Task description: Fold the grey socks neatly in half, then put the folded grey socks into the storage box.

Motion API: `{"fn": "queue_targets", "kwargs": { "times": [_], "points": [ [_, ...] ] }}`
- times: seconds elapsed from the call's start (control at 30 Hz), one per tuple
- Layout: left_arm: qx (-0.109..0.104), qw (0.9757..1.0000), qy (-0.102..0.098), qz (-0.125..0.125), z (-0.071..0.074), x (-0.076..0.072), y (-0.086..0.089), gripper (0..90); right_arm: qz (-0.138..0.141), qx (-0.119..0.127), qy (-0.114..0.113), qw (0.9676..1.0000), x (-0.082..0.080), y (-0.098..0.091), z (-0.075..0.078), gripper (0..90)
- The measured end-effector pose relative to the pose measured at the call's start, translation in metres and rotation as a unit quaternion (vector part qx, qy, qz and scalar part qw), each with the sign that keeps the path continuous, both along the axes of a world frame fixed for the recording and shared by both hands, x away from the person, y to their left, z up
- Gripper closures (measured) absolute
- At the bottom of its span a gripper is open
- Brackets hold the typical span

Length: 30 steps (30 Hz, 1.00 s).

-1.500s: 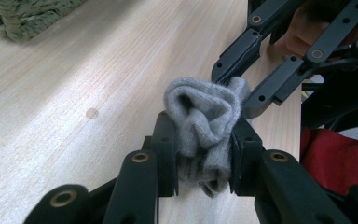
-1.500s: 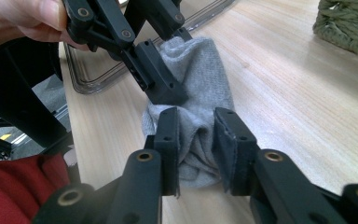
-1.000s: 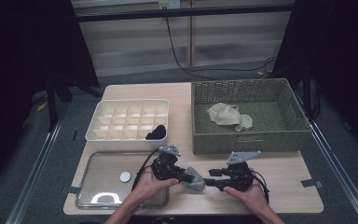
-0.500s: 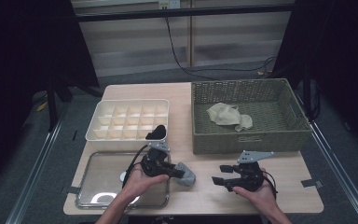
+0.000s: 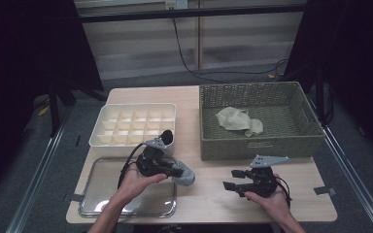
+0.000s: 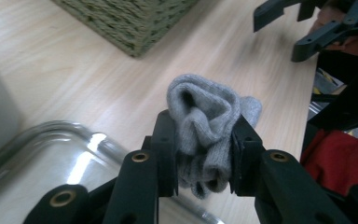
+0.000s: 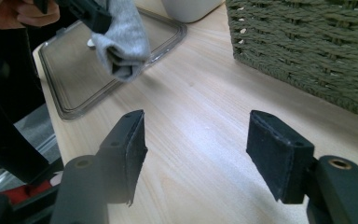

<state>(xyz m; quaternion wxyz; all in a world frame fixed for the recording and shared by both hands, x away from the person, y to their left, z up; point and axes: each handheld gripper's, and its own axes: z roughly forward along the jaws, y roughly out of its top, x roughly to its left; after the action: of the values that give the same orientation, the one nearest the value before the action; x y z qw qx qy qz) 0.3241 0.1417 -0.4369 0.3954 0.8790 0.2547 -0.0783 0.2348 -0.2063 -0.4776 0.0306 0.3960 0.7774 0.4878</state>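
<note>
The left gripper (image 5: 177, 171) is clenching the folded grey sock (image 6: 205, 126) above the worktop's (image 5: 209, 194) front edge; the right gripper (image 5: 233, 180), fingers just released, is holding nothing. Stowing it is remaining.

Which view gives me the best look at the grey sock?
The left gripper view: the grey sock sits bunched between its jaws, close up. The high view shows it small beside the left gripper. The right gripper view shows its folded end hanging.
</note>
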Motion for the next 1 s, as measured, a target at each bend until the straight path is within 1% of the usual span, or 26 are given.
{"fn": "queue_targets", "kwargs": {
  "times": [0.03, 0.07, 0.17, 0.2, 0.27, 0.3, 0.33, 0.37, 0.4, 0.43, 0.5, 0.53, 0.6, 0.63, 0.67, 0.7, 0.73, 0.77, 0.8, 0.83, 0.97, 1.0],
  "points": [
    [0.008, 1.0, -0.005, 0.001, 0.002, 0.001, 0.002, 68.3, -0.003, -0.003, 0.001, 1.0, 0.0, -0.001, 0.0, 37.2],
    [0.002, 1.0, -0.002, 0.002, 0.004, 0.001, 0.004, 68.4, -0.004, -0.002, 0.002, 1.0, 0.0, -0.001, 0.0, 37.0],
    [0.018, 0.9998, -0.005, 0.008, 0.009, 0.003, 0.009, 68.3, -0.008, -0.003, 0.002, 1.0, 0.0, -0.004, -0.001, 36.4],
    [0.016, 0.9998, -0.007, 0.01, 0.011, 0.003, 0.011, 68.3, -0.007, -0.001, 0.003, 1.0, 0.0, -0.004, -0.001, 36.3],
    [0.021, 0.9996, -0.011, 0.013, 0.015, 0.003, 0.014, 68.3, -0.008, -0.003, 0.0, 1.0, 0.0, -0.005, -0.001, 35.8],
    [0.019, 0.9997, -0.008, 0.012, 0.017, 0.004, 0.016, 68.3, -0.007, -0.001, -0.001, 1.0, 0.0, -0.005, 0.0, 35.6],
    [0.027, 0.9995, -0.009, 0.011, 0.018, 0.005, 0.017, 68.3, -0.006, -0.002, -0.003, 1.0, 0.0, -0.005, 0.0, 35.3],
    [0.027, 0.9995, -0.009, 0.011, 0.019, 0.005, 0.017, 68.3, -0.009, -0.003, -0.003, 1.0, 0.0, -0.006, 0.0, 35.1],
    [0.032, 0.9993, -0.01, 0.015, 0.02, 0.005, 0.018, 68.3, -0.011, -0.002, -0.002, 0.9999, 0.0, -0.006, 0.001, 35.1],
    [0.032, 0.9994, -0.008, 0.012, 0.02, 0.006, 0.019, 68.3, -0.012, -0.002, -0.002, 0.9999, 0.001, -0.006, 0.001, 34.9],
    [0.043, 0.9989, -0.005, 0.021, 0.023, 0.007, 0.02, 68.4, -0.014, -0.002, -0.005, 0.9999, 0.001, -0.007, 0.002, 34.9],
    [0.05, 0.9986, -0.006, 0.019, 0.024, 0.008, 0.021, 68.4, -0.014, 0.001, -0.007, 0.9999, 0.001, -0.007, 0.003, 34.8],
    [0.05, 0.9985, -0.006, 0.022, 0.027, 0.009, 0.024, 68.4, -0.015, 0.001, -0.006, 0.9999, -0.001, -0.008, 0.003, 34.8],
    [0.044, 0.9988, -0.004, 0.022, 0.028, 0.01, 0.026, 68.4, -0.015, -0.001, -0.006, 0.9999, -0.001, -0.007, 0.002, 34.7],
    [0.049, 0.9985, -0.004, 0.025, 0.03, 0.011, 0.027, 68.4, -0.012, 0.0, -0.005, 0.9999, -0.001, -0.006, 0.002, 34.5],
    [0.046, 0.9987, -0.003, 0.021, 0.03, 0.011, 0.029, 68.4, -0.011, -0.003, -0.003, 0.9999, -0.001, -0.006, 0.001, 34.3],
    [0.051, 0.9984, -0.004, 0.025, 0.032, 0.011, 0.029, 68.3, -0.009, -0.004, -0.004, 0.9999, -0.001, -0.005, 0.001, 33.9],
    [0.056, 0.9981, -0.007, 0.023, 0.033, 0.011, 0.031, 68.3, -0.006, -0.003, -0.004, 1.0, 0.0, -0.004, 0.0, 33.7],
    [0.054, 0.9982, -0.008, 0.023, 0.034, 0.012, 0.032, 68.2, -0.006, -0.004, -0.005, 1.0, 0.0, -0.003, 0.0, 33.2],
    [0.063, 0.9978, -0.01, 0.021, 0.036, 0.013, 0.035, 68.2, -0.006, -0.004, -0.005, 1.0, 0.0, -0.003, 0.0, 32.7],
    [0.06, 0.9976, -0.012, 0.033, 0.045, 0.017, 0.041, 68.3, -0.008, -0.001, -0.007, 0.9999, 0.0, -0.004, 0.0, 32.1],
    [0.064, 0.9974, -0.015, 0.029, 0.049, 0.019, 0.043, 68.3, -0.009, 0.0, -0.007, 0.9999, 0.0, -0.004, 0.0, 32.0]
  ]
}}
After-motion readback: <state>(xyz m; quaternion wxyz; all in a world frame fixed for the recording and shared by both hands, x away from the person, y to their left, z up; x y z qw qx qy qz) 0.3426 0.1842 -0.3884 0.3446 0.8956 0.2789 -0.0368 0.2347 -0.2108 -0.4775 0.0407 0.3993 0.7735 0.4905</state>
